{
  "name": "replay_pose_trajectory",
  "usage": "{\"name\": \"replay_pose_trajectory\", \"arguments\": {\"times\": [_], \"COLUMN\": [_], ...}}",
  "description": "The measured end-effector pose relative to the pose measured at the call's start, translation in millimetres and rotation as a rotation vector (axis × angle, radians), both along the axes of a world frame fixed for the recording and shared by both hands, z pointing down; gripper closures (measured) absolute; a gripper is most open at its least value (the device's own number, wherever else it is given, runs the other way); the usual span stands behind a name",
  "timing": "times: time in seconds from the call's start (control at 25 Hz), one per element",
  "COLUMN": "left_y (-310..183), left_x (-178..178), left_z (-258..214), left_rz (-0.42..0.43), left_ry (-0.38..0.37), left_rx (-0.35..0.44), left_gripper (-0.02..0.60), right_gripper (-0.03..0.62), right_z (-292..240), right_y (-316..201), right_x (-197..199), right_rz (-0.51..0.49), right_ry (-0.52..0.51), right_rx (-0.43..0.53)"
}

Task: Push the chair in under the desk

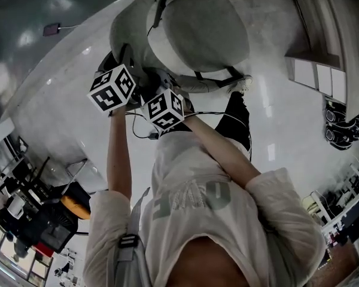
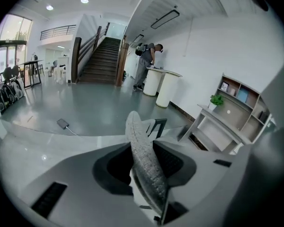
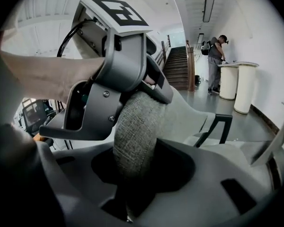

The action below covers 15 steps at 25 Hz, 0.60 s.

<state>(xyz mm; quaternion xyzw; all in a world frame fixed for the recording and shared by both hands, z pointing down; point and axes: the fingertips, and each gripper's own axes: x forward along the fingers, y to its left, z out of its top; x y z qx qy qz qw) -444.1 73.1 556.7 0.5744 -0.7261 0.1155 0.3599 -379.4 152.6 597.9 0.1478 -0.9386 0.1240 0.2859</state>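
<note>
The chair [image 1: 197, 31] stood near the counter [image 2: 38, 141], seemingly not yet pushed under, with the jaws of the left gripper [image 2: 146, 174] and right gripper [image 3: 132, 174] clamped on its backrest.

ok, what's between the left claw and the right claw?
Only the chair backrest, a short bare stretch of its edge; right gripper view shows it.

A glossy grey floor [image 2: 85, 105] runs back to a dark wooden staircase [image 2: 99, 63] at the far end. White walls [image 2: 213, 46] rise on the right, where a shelf unit [image 2: 236, 110] holds a small potted plant [image 2: 217, 100]. Farther off, a person [image 2: 146, 63] stands at a white pedestal counter [image 2: 161, 84]. Tall windows [image 2: 7, 37] brighten the left, and round ceiling lights [image 2: 84, 0] glow overhead.
</note>
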Motion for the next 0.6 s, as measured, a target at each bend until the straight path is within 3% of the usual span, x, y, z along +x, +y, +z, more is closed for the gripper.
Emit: {"name": "replay_pose_trajectory", "arguments": {"times": [0.36,0.6], "left_y": [-59.4,-71.0], "left_x": [26.9,43.7], "left_z": [-7.9,6.0], "left_rz": [0.084,0.111], "left_ry": [-0.038,-0.038], "left_rx": [-0.013,-0.046], "left_gripper": [0.448,0.448], "right_gripper": [0.479,0.477], "right_z": [-7.9,5.4], "right_y": [-55.7,-66.1], "right_x": [21.5,37.3], "right_rz": [0.108,0.107], "right_ry": [-0.017,0.011], "right_rx": [0.024,0.044]}}
